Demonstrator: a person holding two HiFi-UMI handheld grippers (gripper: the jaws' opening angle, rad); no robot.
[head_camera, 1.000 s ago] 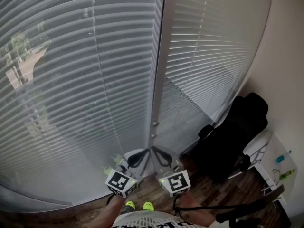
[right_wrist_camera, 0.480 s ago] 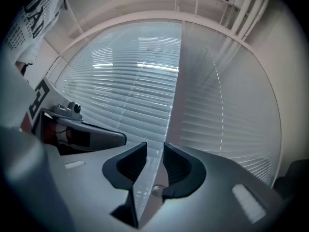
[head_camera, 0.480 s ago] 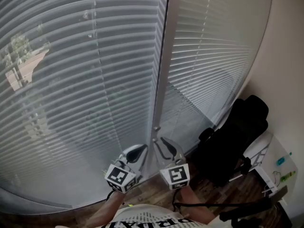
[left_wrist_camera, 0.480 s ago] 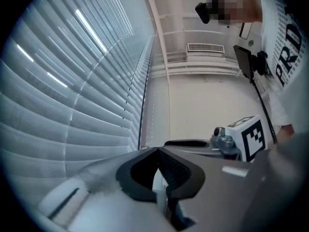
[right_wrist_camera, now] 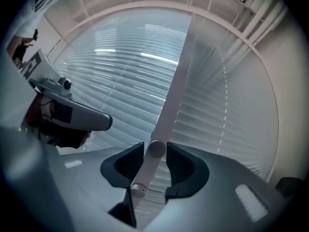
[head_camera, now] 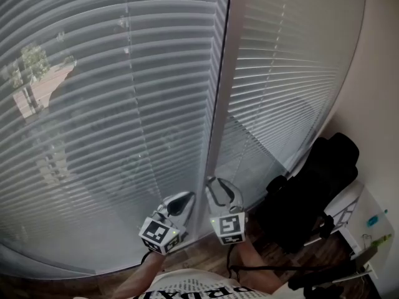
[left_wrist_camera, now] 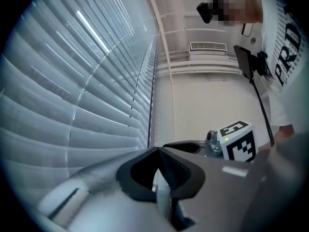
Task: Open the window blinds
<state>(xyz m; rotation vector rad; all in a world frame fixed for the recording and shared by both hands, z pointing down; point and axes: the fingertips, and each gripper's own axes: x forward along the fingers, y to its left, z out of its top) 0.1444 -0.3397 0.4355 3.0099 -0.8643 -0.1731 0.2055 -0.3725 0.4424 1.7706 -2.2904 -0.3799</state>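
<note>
- The blinds [head_camera: 112,104] hang shut over two window panes, slats level. A white post [head_camera: 218,104] stands upright between the panes.
- Both grippers are low, near the foot of the post and just in front of the slats.
- The right gripper [head_camera: 223,189] points at the post. Its jaws are spread and have just been opening.
- In the right gripper view, the post [right_wrist_camera: 176,81] runs down into the gap of the right gripper [right_wrist_camera: 155,154]. A round knob [right_wrist_camera: 155,149] on it sits between the pads, which do not press on it. A second knob [right_wrist_camera: 137,191] shows lower down.
- The left gripper [head_camera: 184,198] is just left of the post, in front of the left blind. In its own view the jaws of the left gripper [left_wrist_camera: 157,152] are pressed together at the tips.
- A pale strip shows in the gap behind those tips. What it is cannot be told.
- The slats [left_wrist_camera: 72,81] run along the left of that view.
</note>
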